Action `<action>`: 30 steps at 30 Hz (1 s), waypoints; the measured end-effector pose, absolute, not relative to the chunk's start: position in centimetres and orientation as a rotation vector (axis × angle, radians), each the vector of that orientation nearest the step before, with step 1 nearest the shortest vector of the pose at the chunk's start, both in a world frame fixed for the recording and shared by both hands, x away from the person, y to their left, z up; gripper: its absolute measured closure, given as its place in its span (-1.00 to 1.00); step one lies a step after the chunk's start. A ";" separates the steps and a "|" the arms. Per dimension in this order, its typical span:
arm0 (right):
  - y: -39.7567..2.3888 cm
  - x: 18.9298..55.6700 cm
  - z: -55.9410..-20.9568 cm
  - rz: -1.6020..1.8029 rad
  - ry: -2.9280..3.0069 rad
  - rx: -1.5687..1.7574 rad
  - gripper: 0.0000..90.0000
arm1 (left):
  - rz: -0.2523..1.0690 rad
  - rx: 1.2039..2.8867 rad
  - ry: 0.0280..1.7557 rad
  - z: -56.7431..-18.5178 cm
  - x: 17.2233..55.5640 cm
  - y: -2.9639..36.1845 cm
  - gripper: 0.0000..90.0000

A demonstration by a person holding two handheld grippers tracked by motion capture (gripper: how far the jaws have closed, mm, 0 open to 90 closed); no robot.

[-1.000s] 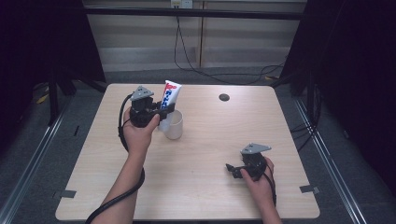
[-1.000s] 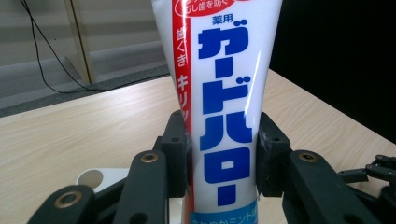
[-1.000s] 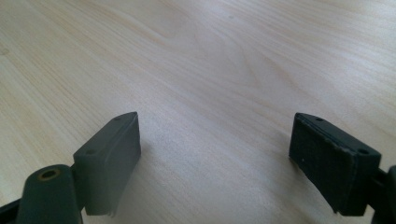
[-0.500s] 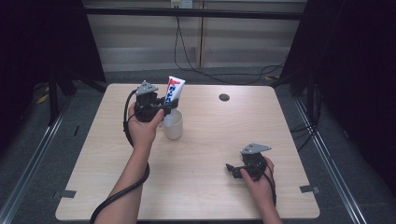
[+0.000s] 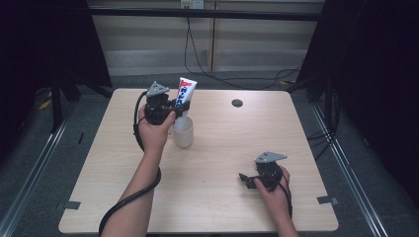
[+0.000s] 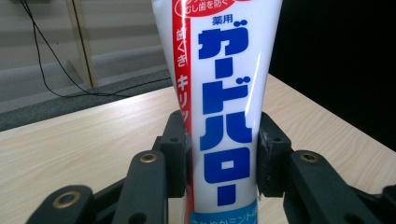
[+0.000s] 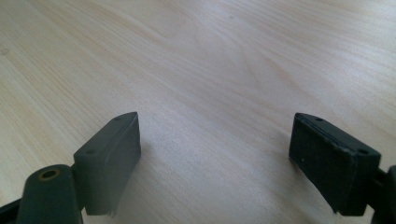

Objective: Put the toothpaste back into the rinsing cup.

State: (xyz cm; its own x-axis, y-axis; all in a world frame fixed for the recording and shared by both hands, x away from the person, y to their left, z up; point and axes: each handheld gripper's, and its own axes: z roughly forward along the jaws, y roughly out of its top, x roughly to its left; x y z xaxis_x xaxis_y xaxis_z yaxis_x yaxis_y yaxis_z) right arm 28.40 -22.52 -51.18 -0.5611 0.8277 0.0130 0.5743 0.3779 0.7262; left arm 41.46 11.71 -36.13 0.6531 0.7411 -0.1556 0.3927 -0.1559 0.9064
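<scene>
Toothpaste tube [image 5: 185,93] stands nearly upright at about eleven o'clock on the counter [image 5: 222,148], clamped between the pads of the left hand-held gripper [image 5: 179,105]. In the high view the tube's crimped white end points up and leans slightly toward one o'clock, while its lower part hangs over the mouth of a white cup [image 5: 182,132]; whether the cap end touches the cup's inside I cannot tell. The cup sits on the counter just at five o'clock from the left hand-held gripper, close against the person's left hand [image 5: 154,129].

From the left gripper view the tube [image 6: 224,107] fills the space between the two black jaws, whose pads [image 6: 177,154] press on its sides. Blue Japanese lettering runs down its white face, with a red stripe along one edge and a teal band at the bottom.

At about five o'clock on the counter, well apart from the cup, the right hand-held gripper [image 5: 245,180] rests low on the wood in the person's right hand [image 5: 274,187], pointing toward nine o'clock. In the right gripper view its jaws stand wide apart with bare wood grain [image 7: 215,116] between them.

A small dark round disc [image 5: 237,103] lies at about one o'clock on the counter, well away from both hands.
</scene>
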 end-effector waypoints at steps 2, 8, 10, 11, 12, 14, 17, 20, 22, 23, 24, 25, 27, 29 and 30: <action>-22.5 28.4 -51.2 0.994 2.289 1.228 -0.64 | 0.395 1.771 0.913 -36.2 41.6 11.7 0.40; -22.5 28.4 -51.2 0.994 2.290 1.227 -0.63 | 0.398 1.769 0.918 -36.4 42.1 11.3 0.39; -22.5 28.3 -51.2 0.996 2.292 1.223 -0.62 | 0.401 1.768 0.919 -36.4 42.2 11.2 0.39; -22.5 28.3 -51.2 0.996 2.292 1.223 -0.62 | 0.401 1.768 0.919 -36.4 42.2 11.2 0.39; -22.5 28.3 -51.2 0.999 2.294 1.220 -0.62 | 0.399 1.769 0.914 -36.4 42.3 11.1 0.39; -22.5 28.3 -51.2 0.998 2.294 1.223 -0.62 | 0.398 1.769 0.914 -36.5 42.3 11.0 0.39; -22.5 28.3 -51.2 1.000 2.294 1.222 -0.62 | 0.396 1.769 0.912 -36.6 42.5 10.8 0.38; -22.5 28.3 -51.2 1.000 2.294 1.222 -0.62 | 0.395 1.776 0.913 -36.8 42.7 10.6 0.38; -22.5 28.3 -51.2 1.001 2.294 1.222 -0.62 | 0.391 1.778 0.913 -37.1 42.9 10.4 0.38; -22.5 28.3 -51.2 1.000 2.295 1.225 -0.62 | 0.391 1.776 0.919 -37.1 42.9 10.4 0.38; -22.5 28.3 -51.2 1.000 2.294 1.223 -0.62 | 0.394 1.776 0.918 -37.2 42.9 10.4 0.38; -22.5 28.3 -51.2 1.000 2.295 1.226 -0.62 | 0.392 1.775 0.920 -37.3 43.0 10.3 0.38; -22.5 28.3 -51.1 1.000 2.295 1.227 -0.62 | 0.392 1.776 0.921 -37.4 43.0 10.3 0.38; -22.5 28.3 -51.2 1.001 2.294 1.223 -0.62 | 0.387 1.784 0.926 -37.6 43.1 10.3 0.38; -22.5 28.3 -51.2 1.000 2.295 1.226 -0.62 | 0.397 1.788 0.929 -37.7 43.2 10.2 0.38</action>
State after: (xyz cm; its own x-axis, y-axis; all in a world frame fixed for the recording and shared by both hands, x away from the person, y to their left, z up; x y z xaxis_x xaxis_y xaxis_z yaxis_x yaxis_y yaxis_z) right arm 28.27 -22.48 -51.15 -0.5630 0.8262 0.0198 0.5770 0.3758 0.7251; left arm 43.19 10.21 -37.72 0.6455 0.7480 -0.1543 0.4055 -0.1644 0.8992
